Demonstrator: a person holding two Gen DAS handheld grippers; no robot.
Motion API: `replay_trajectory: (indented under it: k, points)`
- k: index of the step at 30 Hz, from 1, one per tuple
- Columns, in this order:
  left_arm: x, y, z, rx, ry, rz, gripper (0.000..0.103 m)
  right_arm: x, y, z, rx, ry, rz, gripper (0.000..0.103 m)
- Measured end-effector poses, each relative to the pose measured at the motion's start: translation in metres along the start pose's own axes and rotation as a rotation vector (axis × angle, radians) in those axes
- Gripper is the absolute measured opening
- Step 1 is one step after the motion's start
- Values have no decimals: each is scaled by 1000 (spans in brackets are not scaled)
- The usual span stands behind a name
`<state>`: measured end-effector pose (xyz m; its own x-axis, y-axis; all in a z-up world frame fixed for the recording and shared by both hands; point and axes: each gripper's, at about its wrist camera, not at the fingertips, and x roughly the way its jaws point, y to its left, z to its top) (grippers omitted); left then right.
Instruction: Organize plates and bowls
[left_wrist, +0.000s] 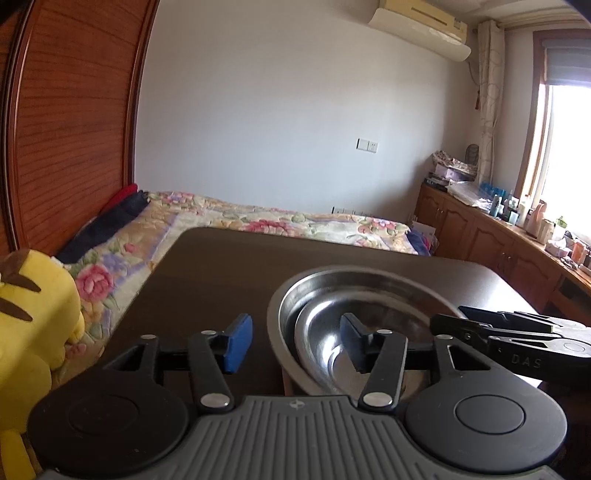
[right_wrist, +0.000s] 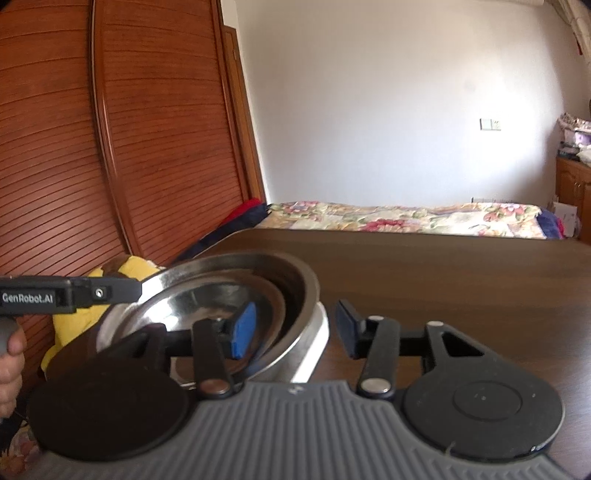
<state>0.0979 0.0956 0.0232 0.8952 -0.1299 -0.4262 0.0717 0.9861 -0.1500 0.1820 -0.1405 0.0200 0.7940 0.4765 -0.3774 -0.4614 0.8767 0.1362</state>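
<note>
The left gripper (left_wrist: 295, 341) has its two blue-padded fingers (left_wrist: 239, 343) spread apart, clamped on nothing; its right finger reaches over the near rim of the metal dishes while its left finger hangs over bare table. The right gripper (right_wrist: 295, 326) likewise holds its fingers wide: its left pad (right_wrist: 243, 334) sits inside the dishes and its right pad (right_wrist: 345, 328) outside, so the rim passes between them, though whether either pad touches the metal cannot be told.

Two steel pieces are countable: a shallow steel plate (left_wrist: 332, 339) lies tilted inside a larger steel bowl (left_wrist: 284, 299). In the right wrist view a white dish (right_wrist: 314, 343) shows beneath the bowl; how many lie under there is unclear. The stack stands on the dark wooden table (left_wrist: 214, 266), toward its near side.

In the left wrist view the other gripper crosses in from the right, over the stack's right rim. In the right wrist view the opposite gripper's black body enters from the left, with a hand (right_wrist: 9, 365) below it.

Farther off are one yellow plush toy (left_wrist: 33, 317) at the left, a bed with a floral quilt (left_wrist: 258, 218), a slatted wooden wardrobe (left_wrist: 70, 122), and a low cabinet (left_wrist: 480, 236) at the right crowded with bottles.
</note>
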Motion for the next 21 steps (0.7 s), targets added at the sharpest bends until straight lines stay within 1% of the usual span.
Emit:
replay_trajectory:
  k: [5, 12, 15, 18, 21]
  points:
    - [-9, -9, 7, 37, -29, 4, 92, -19, 0, 8, -16, -41, -30, 51]
    - [-24, -25, 12, 77, -62, -8, 100, -46, 0, 10, -26, -85, -62, 53]
    - [-29, -31, 10, 90, -70, -16, 103, -59, 0, 10, -32, -103, -84, 56]
    - [-36, -38, 7, 101, -83, -16, 103, -71, -1, 9, -30, -120, -109, 67]
    - [-43, -45, 3, 107, -96, -6, 103, -83, -2, 7, -32, -143, -136, 81]
